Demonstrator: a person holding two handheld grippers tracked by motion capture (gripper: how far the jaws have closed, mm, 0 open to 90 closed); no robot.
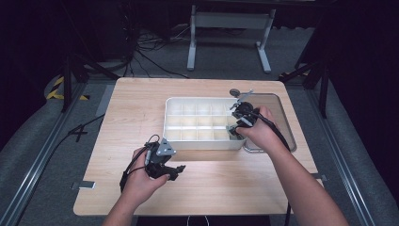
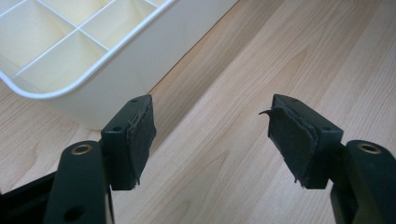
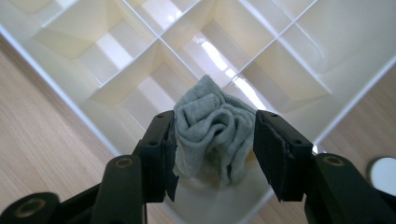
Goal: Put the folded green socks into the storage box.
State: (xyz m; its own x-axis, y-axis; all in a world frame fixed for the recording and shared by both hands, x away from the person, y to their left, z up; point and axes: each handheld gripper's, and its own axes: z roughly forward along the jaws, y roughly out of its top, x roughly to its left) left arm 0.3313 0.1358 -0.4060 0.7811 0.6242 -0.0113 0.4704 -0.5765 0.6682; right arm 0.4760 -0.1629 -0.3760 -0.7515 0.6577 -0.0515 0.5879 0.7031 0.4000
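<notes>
Grey knitted sock (image 3: 212,130), crumpled into a loose bundle, sits in a corner compartment of the white plastic divider tray (image 1: 203,141), the compartment at the tray's near right corner as the high view shows it. In the right gripper view the sock lies between the two black jaws of the right gripper (image 3: 214,149), which stand wide apart; the left-hand pad seems to brush the fabric at its edge, though the angle makes that hard to settle, and the other pad stands just clear of it, so nothing is clamped. The sock rests on the compartment floor by its own weight.

From above, the right gripper (image 1: 237,128) hangs over that corner of the tray, tipped downward, with the person's right hand (image 1: 261,132) wrapped around its body. Just beyond the tray's right side lies a shallow grey metal tray (image 1: 283,117), and a small round grey disc (image 1: 235,92) sits on the light wooden bench (image 1: 136,108) at its far edge.

The left gripper (image 1: 175,170) rests low over the bench in front of the divider tray, well apart from the sock. Its jaws are spread wide with bare wood between them, gripping nothing, and the tray's rounded corner shows just ahead of its left-hand pad (image 2: 140,140).
</notes>
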